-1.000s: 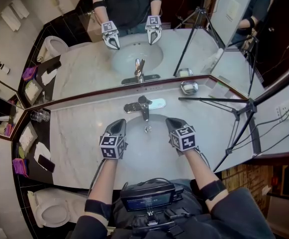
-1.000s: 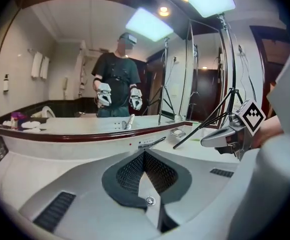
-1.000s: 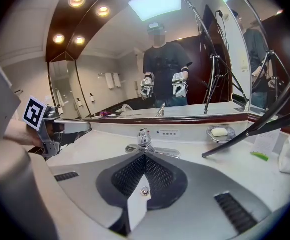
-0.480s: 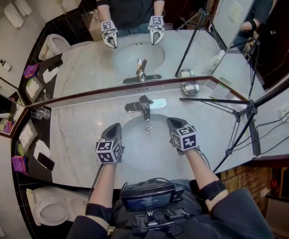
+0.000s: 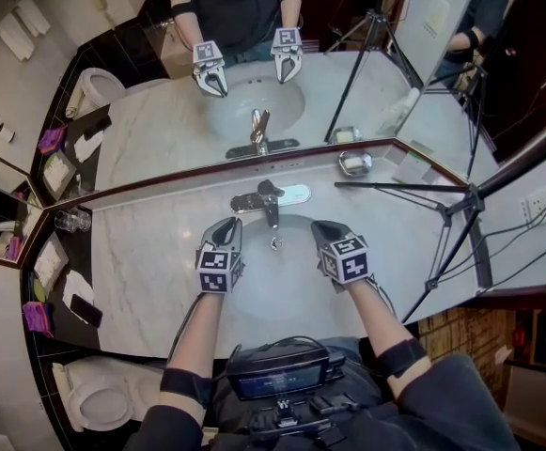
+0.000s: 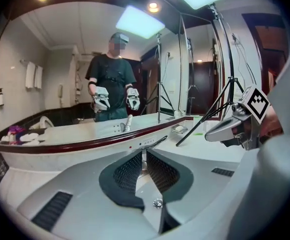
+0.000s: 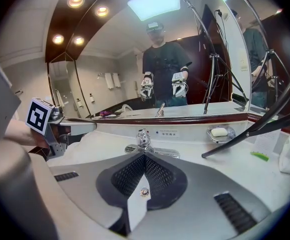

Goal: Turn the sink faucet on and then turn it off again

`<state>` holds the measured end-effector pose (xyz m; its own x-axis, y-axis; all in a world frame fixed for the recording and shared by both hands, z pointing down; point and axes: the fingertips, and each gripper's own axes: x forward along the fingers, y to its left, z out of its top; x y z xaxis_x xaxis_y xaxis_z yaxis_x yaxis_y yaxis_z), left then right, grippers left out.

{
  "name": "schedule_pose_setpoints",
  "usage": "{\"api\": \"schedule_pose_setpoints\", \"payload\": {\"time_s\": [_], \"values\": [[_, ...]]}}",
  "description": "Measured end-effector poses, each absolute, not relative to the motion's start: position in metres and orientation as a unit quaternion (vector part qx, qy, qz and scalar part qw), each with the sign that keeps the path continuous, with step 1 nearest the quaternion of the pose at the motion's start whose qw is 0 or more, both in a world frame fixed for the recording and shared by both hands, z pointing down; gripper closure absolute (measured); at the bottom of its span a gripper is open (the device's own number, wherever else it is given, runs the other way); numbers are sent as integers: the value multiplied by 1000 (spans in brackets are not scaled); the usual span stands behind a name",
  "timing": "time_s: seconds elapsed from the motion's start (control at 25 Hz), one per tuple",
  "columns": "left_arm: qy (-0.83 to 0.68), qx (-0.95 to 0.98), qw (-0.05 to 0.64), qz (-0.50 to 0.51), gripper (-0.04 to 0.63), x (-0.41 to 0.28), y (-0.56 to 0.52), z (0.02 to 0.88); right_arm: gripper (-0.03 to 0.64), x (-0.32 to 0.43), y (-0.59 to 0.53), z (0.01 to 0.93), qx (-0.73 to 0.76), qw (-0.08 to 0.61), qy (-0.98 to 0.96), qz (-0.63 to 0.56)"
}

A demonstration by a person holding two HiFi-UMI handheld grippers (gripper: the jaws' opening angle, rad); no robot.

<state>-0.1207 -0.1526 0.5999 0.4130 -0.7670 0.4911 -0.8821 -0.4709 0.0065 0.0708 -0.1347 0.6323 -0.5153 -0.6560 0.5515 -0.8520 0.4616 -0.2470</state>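
The chrome faucet (image 5: 269, 198) stands at the back of the white sink basin (image 5: 277, 285), its lever on top. No water shows under the spout. My left gripper (image 5: 226, 227) hovers over the basin's left rim, short of the faucet; its jaws are opening by a narrow gap with nothing between them (image 6: 145, 156). The faucet (image 6: 153, 143) shows just past its tips. My right gripper (image 5: 321, 228) hangs over the basin's right side, shut and empty (image 7: 145, 156), pointing at the faucet (image 7: 144, 140).
A large mirror (image 5: 254, 92) backs the marble counter (image 5: 150, 261). A soap dish (image 5: 355, 163) sits right of the faucet, a black tripod (image 5: 451, 224) leans over the counter's right end, and glasses (image 5: 73, 220) stand far left. A toilet (image 5: 94, 404) is lower left.
My left gripper drew back toward me, then moved forward again toward the faucet, rolling a little. The right gripper stayed where it was.
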Motion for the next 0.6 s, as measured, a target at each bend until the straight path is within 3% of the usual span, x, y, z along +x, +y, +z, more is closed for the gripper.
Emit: {"api": "schedule_pose_setpoints", "payload": {"time_s": [0.4,0.6], "values": [[-381,868,26,317,412,-47,-192,613,597,77,-144,633,458,195,-829,256],[-341,867,-23,363,402,-24,-205,627,597,82,-144,633,462,194,-825,259]]}}
